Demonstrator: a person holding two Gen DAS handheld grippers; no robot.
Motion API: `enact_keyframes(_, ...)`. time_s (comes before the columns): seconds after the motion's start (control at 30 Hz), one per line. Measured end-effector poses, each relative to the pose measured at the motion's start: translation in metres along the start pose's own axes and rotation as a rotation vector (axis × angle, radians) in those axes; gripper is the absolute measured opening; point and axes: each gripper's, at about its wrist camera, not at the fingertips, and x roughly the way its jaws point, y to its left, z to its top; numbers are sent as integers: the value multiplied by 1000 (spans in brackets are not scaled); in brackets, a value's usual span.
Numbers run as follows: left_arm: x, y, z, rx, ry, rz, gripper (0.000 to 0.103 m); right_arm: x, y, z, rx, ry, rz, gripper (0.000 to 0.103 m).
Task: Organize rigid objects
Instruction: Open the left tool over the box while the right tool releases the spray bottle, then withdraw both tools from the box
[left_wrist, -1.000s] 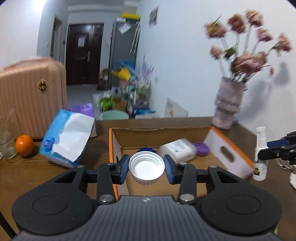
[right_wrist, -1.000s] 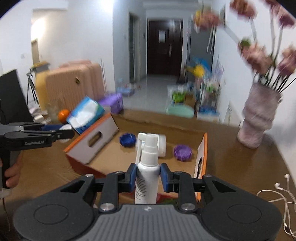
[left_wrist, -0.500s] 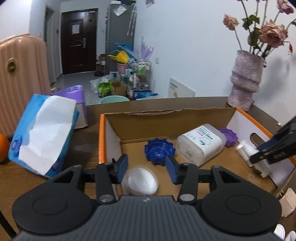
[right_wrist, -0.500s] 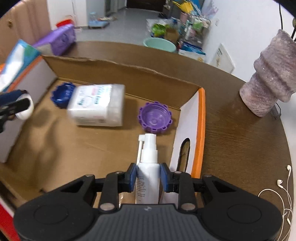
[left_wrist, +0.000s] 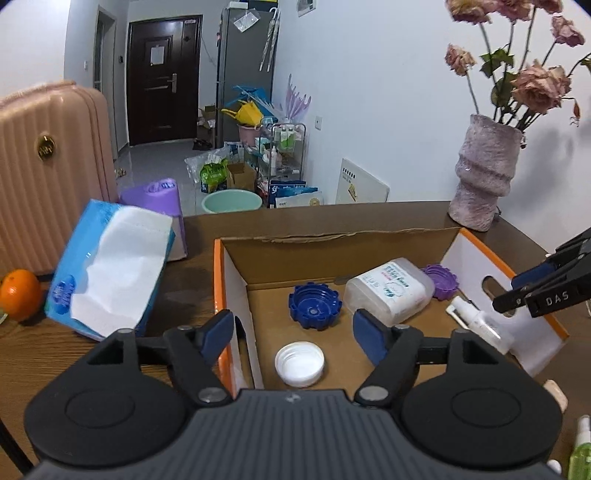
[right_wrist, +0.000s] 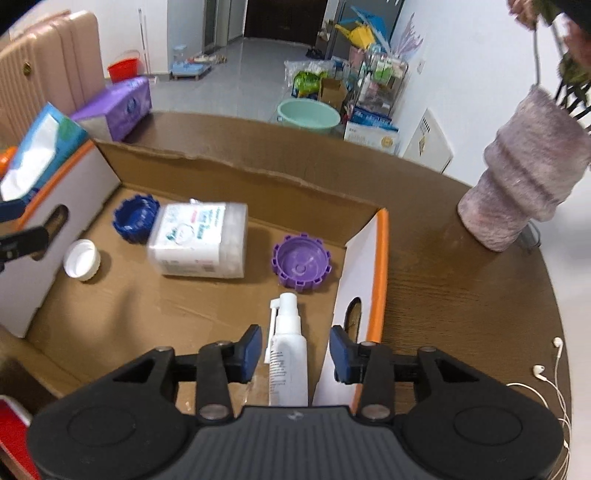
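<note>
The white bottle cap (left_wrist: 299, 364) lies open side up on the cardboard box (left_wrist: 332, 254) floor, between the left gripper (left_wrist: 293, 334) jaws, which have just been opening and stand clear of it; the spray bottle (right_wrist: 288, 354) lies inside by the right wall, the right gripper (right_wrist: 293, 354) jaws having just opened off it; the box stands on the wooden worktop (right_wrist: 461, 295).

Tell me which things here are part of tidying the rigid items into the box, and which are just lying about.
Part of the job: cardboard box, white cap, spray bottle, blue lid, purple lid, clear plastic container.

Just lying about: tissue pack, orange, vase, earphones.
</note>
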Motion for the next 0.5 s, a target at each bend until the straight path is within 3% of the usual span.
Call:
enact_keyframes(0.43, -109, -34, 3, 53, -87, 28, 83, -121, 6, -42, -1, -197, 30, 49)
enact_keyframes(0.5, -126, -39, 1, 56, -95, 24, 85, -139, 9, -53, -4, -249, 33, 55)
